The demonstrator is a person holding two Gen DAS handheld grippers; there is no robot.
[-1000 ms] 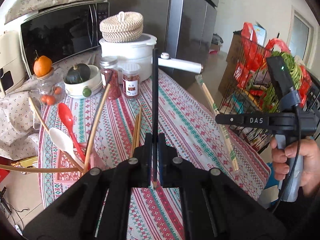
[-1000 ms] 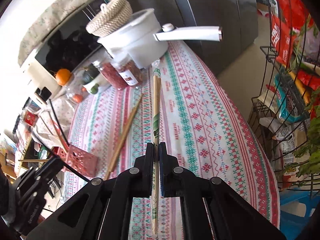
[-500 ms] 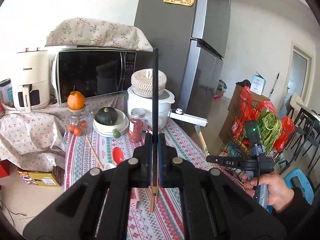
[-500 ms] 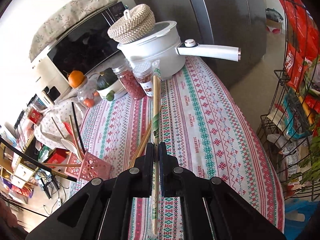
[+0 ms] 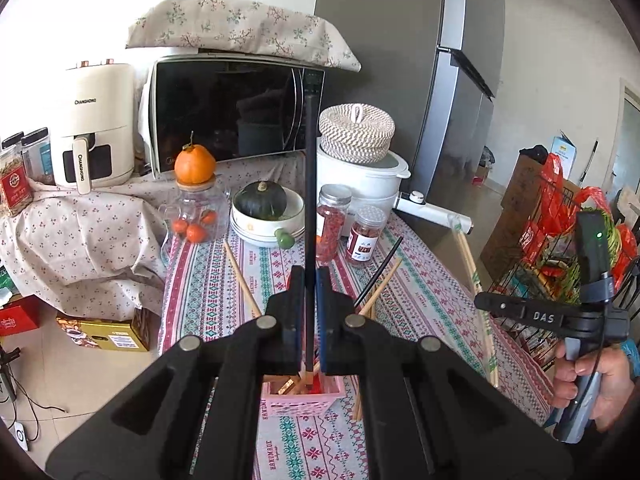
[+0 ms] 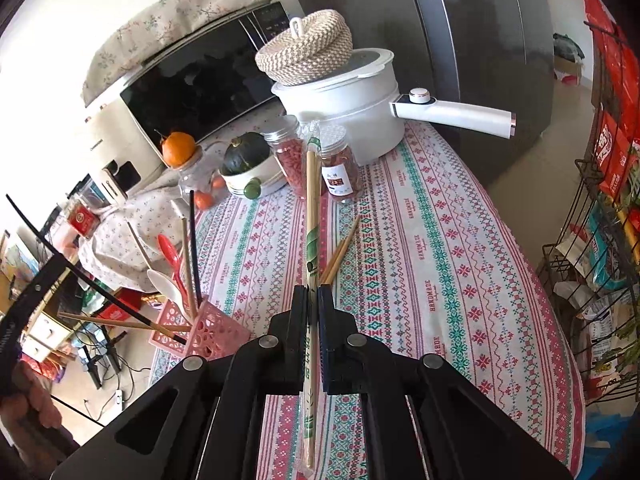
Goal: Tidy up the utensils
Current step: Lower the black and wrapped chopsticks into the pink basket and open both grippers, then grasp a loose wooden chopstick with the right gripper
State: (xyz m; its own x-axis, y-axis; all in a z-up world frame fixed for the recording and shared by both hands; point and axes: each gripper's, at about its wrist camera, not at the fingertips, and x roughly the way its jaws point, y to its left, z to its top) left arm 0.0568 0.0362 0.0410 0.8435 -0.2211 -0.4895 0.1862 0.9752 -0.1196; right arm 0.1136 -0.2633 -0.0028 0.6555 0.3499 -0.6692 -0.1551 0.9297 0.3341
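Observation:
My left gripper is shut on a black chopstick, held upright with its lower end over the pink basket. The pink basket stands at the table's near-left edge and holds a red spoon, a white spoon, wooden chopsticks and a black chopstick. My right gripper is shut on a plastic-wrapped pair of wooden chopsticks above the tablecloth. It also shows in the left wrist view, at the right. A loose pair of wooden chopsticks lies on the cloth.
At the back stand a white pot with a long handle, two red spice jars, a bowl with a green squash, a glass jar topped by an orange and a microwave. A wire rack of groceries stands right of the table.
My left gripper has risen and drawn back with the black chopstick, so its lower end is now over the pink basket. My right gripper has lifted and pulled back with the wrapped chopsticks.

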